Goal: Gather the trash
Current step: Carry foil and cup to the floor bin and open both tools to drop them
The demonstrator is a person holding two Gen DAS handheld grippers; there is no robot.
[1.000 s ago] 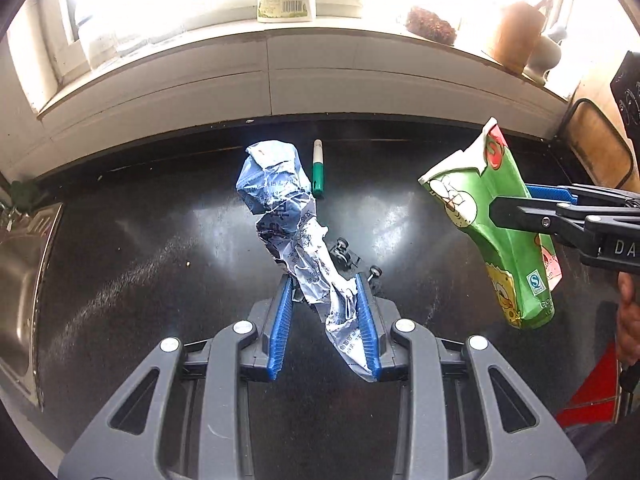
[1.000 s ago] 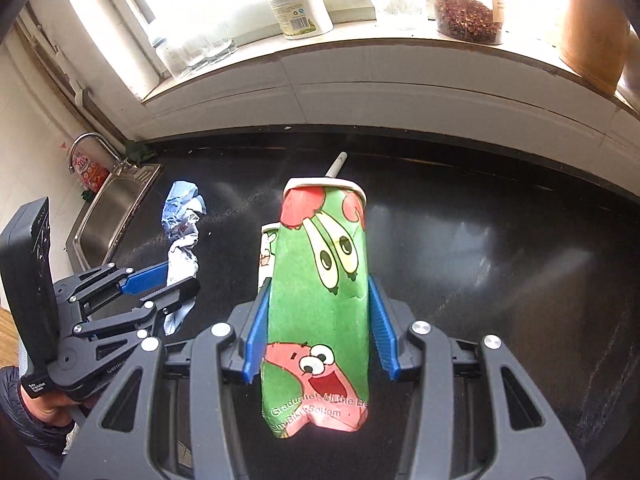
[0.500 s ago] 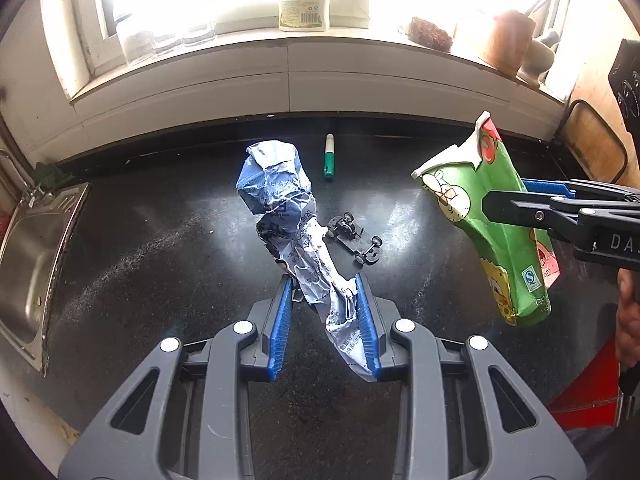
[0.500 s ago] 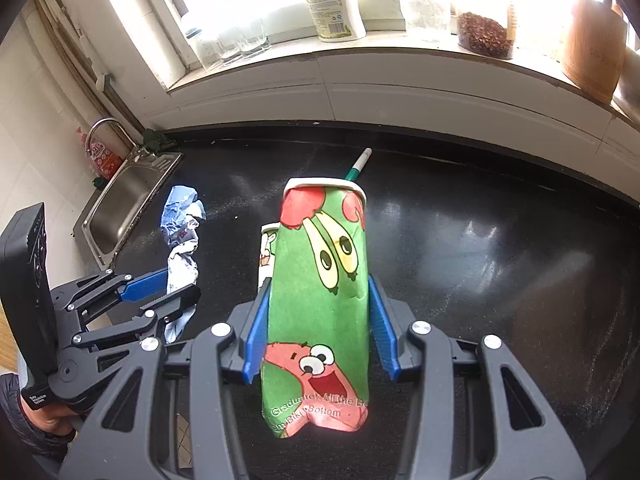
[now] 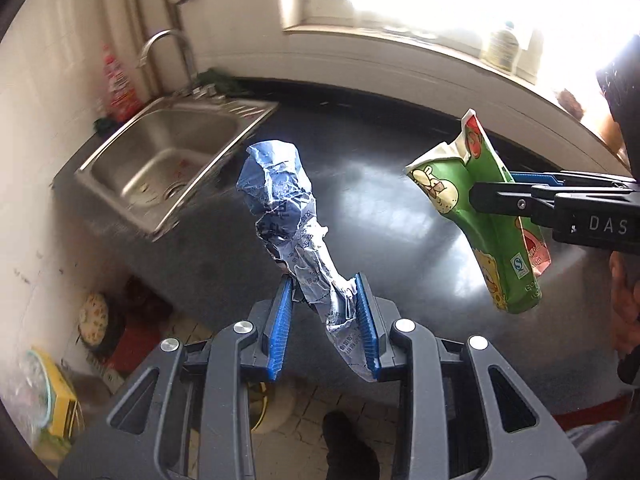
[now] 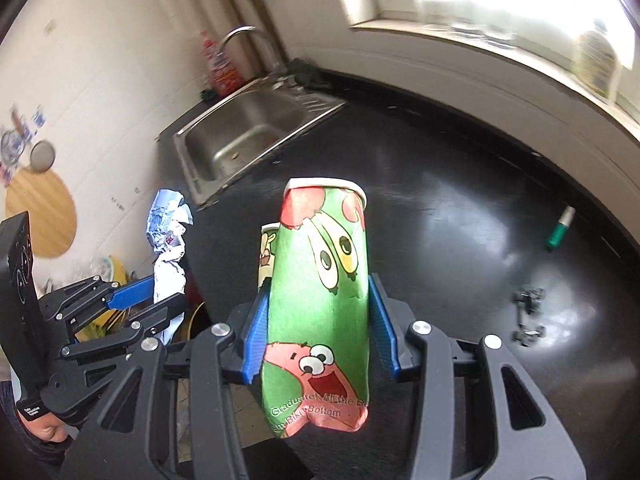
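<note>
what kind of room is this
Most likely a home kitchen: a steel sink with a tap is set into a black counter beneath a window sill with a bottle on it.

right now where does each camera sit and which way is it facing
Left wrist: sits on the left tool, looks down along its fingers over the black counter toward the sink; its own blue-padded fingers pinch crumpled paper, and a shoe shows on the floor below.
Right wrist: sits on the right tool, faces the same counter and sink corner; its fingers clamp a squashed green cup, a hand grips the other tool's handle.
Shared: sink, counter, window sill, paper, cup, and each view shows the other tool.
</note>
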